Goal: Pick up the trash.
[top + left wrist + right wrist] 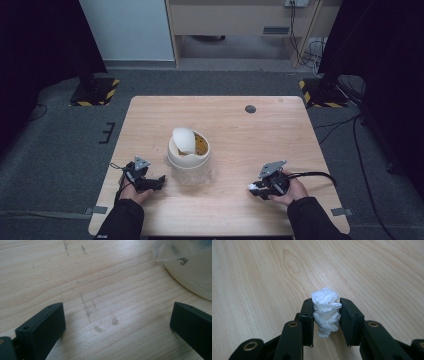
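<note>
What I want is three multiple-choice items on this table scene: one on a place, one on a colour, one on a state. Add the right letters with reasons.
1. Where does the cream bin stand on the table?
A. At the far right corner
B. Near the middle
C. At the near left edge

2. What colour is the crumpled tissue?
A. White
B. Blue
C. Black

3. In what state is the right claw?
A. Wide open and empty
B. Shut on the bin's lid
C. Shut on the tissue

Answers:
1 B: the high view shows the bin about midway across the tabletop.
2 A: the right gripper view shows a plain white wad.
3 C: in that view both black jaws press on the tissue's sides.
</note>
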